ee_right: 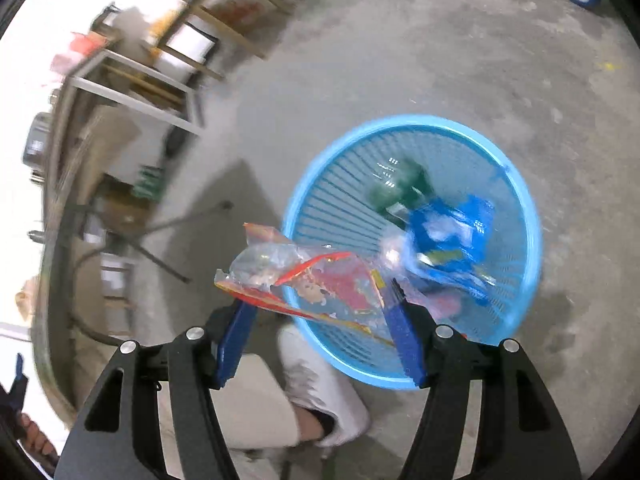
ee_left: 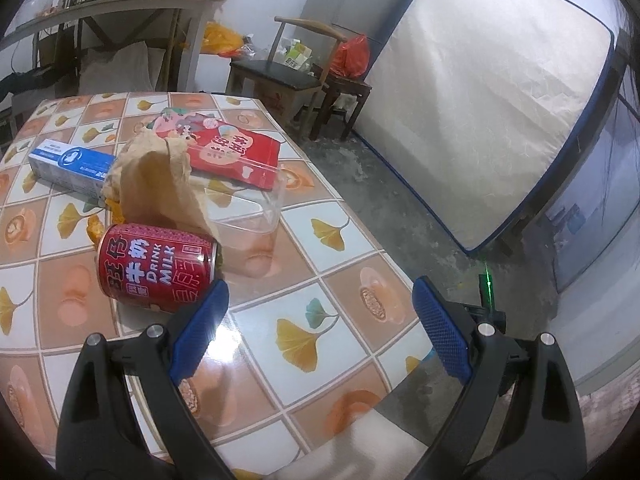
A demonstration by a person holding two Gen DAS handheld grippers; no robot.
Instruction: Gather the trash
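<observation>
In the left wrist view a red milk can (ee_left: 156, 268) lies on its side on the tiled table (ee_left: 320, 240). Behind it are a crumpled brown paper bag (ee_left: 156, 184), a blue and white toothpaste box (ee_left: 68, 164), a red snack packet (ee_left: 232, 152) and a clear plastic tub (ee_left: 248, 216). My left gripper (ee_left: 320, 316) is open and empty, its left fingertip close to the can's end. In the right wrist view my right gripper (ee_right: 320, 300) stands open above a blue basket (ee_right: 532, 240). A clear wrapper with red print (ee_right: 312, 276) spans its fingertips over the basket's rim.
The basket stands on a concrete floor and holds a green item (ee_right: 400, 188) and blue packaging (ee_right: 452, 232). A person's light trouser leg and shoe (ee_right: 320, 384) are beside it. Beyond the table stand a chair (ee_left: 280, 72) and an upright mattress (ee_left: 480, 100).
</observation>
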